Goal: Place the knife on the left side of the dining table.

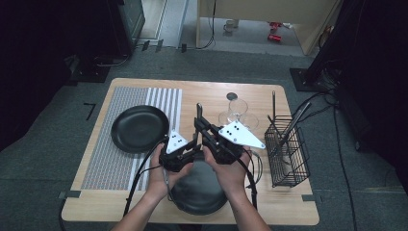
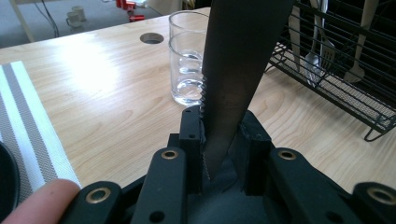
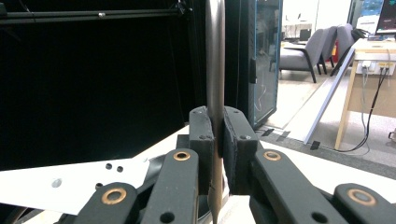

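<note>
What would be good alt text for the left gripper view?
The left gripper clamps a dark serrated knife blade that rises upright between its black jaws. Behind it on the wooden table stand a clear drinking glass and a black wire cutlery rack with utensils inside.

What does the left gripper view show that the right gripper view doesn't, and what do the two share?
Left gripper view: a drinking glass, a wire cutlery rack holding forks, a striped placemat and the wooden table.

Right gripper view: grey chairs and a desk in the room beyond.

Shared: each looks along its own black jaws, closed on a knife. It seems to be the same one, a flat serrated blade in the left gripper view and a thin edge-on strip in the right.
</note>
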{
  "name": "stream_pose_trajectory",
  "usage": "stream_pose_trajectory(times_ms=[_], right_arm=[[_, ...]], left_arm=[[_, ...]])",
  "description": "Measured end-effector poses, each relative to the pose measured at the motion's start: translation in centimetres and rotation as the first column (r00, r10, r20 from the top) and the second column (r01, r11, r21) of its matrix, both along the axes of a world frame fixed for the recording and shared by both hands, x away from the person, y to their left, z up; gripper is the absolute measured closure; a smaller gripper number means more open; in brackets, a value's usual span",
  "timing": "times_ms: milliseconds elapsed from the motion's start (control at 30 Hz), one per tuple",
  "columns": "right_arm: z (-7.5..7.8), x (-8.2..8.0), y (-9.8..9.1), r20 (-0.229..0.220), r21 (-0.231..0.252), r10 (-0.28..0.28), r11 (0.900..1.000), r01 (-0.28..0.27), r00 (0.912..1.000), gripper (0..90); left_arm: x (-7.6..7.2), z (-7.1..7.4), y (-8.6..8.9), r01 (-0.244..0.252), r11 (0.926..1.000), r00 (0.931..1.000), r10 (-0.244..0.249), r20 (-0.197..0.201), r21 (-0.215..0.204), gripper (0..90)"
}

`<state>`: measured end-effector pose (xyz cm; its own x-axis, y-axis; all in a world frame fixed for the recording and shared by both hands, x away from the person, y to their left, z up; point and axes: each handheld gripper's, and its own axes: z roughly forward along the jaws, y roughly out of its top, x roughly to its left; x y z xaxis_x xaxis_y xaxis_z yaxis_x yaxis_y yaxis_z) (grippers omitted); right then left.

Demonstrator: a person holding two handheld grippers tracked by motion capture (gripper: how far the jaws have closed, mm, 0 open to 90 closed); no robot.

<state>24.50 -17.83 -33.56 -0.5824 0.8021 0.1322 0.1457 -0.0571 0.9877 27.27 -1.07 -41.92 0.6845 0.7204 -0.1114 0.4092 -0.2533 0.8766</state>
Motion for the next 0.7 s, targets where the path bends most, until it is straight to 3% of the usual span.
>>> stream_pose_trajectory(times_ms=[233, 500, 700], right_arm=[[-0.2, 0.0, 0.1, -0.015, -0.002, 0.002, 1.0, -0.002, 0.9999, 81.9], [-0.8, 0.1, 0.4, -0.025, -0.015, 0.007, 0.9999, -0.007, 0.9997, 81.8], [-1.9, 0.6, 0.7, -0.059, -0.021, 0.003, 0.9998, -0.004, 0.9982, 82.5]], left_arm=[[-0.2, 0.2, 0.3, -0.007, 0.9999, 0.9992, 0.007, 0.039, -0.009, 76.4], [-0.5, 0.6, 0.3, -0.028, 0.9994, 0.9962, 0.027, 0.083, 0.019, 76.6], [-0.6, 0.8, 0.3, -0.023, 0.9996, 0.9967, 0.022, 0.078, 0.017, 76.6]])
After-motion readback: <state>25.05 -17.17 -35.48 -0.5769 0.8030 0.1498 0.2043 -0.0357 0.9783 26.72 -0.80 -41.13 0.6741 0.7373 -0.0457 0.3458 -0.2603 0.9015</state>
